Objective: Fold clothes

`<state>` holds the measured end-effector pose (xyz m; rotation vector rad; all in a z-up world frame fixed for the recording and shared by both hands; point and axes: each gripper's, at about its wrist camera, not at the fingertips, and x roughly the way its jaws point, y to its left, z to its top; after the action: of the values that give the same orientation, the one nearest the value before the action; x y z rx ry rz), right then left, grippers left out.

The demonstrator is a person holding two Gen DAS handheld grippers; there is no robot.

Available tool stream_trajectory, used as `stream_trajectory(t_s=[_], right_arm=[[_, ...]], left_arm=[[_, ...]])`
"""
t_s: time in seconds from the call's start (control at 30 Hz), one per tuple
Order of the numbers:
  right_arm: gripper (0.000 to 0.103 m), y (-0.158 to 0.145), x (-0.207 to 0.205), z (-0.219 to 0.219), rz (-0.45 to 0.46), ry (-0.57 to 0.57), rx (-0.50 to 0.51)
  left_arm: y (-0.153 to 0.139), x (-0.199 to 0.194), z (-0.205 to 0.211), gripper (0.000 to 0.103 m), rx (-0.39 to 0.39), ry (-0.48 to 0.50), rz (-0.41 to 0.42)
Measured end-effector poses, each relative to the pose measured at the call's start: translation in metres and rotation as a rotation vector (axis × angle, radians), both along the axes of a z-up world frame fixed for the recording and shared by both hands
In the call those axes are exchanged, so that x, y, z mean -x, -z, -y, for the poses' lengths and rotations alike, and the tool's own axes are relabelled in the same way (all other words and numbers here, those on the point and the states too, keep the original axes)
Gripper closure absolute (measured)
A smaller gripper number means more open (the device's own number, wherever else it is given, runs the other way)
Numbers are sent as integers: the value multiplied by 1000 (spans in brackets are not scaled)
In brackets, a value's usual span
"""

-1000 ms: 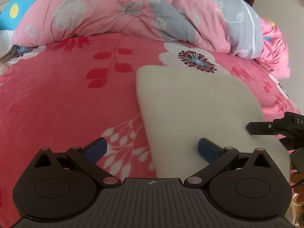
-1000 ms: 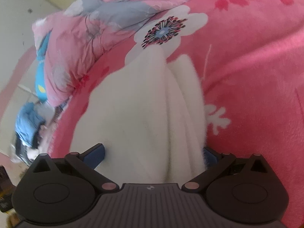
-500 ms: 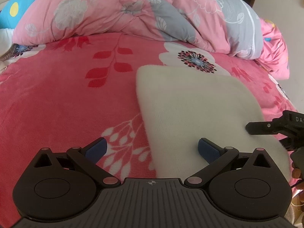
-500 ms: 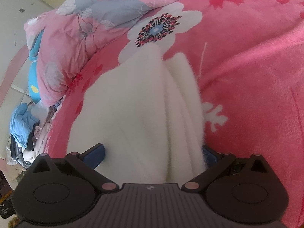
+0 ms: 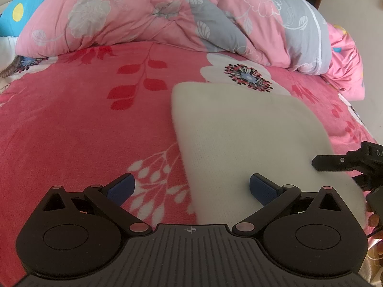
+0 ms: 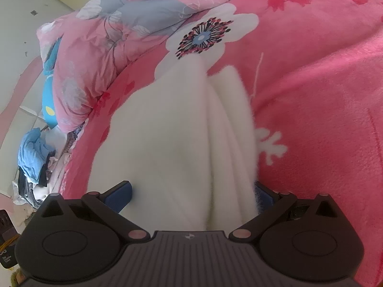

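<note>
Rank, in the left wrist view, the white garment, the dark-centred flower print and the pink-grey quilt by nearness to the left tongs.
1. White garment, right of centre.
2. Flower print, just past the garment's far edge.
3. Pink-grey quilt, along the back.

Folded white fleece garment (image 5: 251,143), flat on the bed

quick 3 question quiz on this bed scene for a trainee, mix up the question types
1. True or false: the left hand-held gripper is open.
2. The white garment lies on the: A) bare floor B) pink floral blanket C) wooden chair
3. Fill in: past the blanket's far edge lies a bunched pink and ____ quilt.

Key: 1 true, its blue pads stand wide apart. 2 B. 3 grey.
</note>
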<state>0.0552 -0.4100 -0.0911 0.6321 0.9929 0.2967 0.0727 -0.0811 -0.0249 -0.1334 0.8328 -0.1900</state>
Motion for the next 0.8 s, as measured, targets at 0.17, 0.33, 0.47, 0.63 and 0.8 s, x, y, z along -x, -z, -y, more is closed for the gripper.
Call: stream_trajectory(t_s=[0.17,0.33,0.47,0.63,0.8], right_arm=[[0,3,2,5,11,0,-31],[0,4,2,7,17,-13,-44],[0,5,1,10,15,-20,-63],[0,6,1,11,17,-28,-73],[0,6,2,10,22,-35,-67]], left_arm=[[0,-1,-1,0,3,-1,-5],[-1,-1,-1,0,6,-1,-8],[0,-1,-1,0,9,0,-10],[1,-3,-1,0,13,-1,-12],[0,-3,-1,0,15,-2,-14]])
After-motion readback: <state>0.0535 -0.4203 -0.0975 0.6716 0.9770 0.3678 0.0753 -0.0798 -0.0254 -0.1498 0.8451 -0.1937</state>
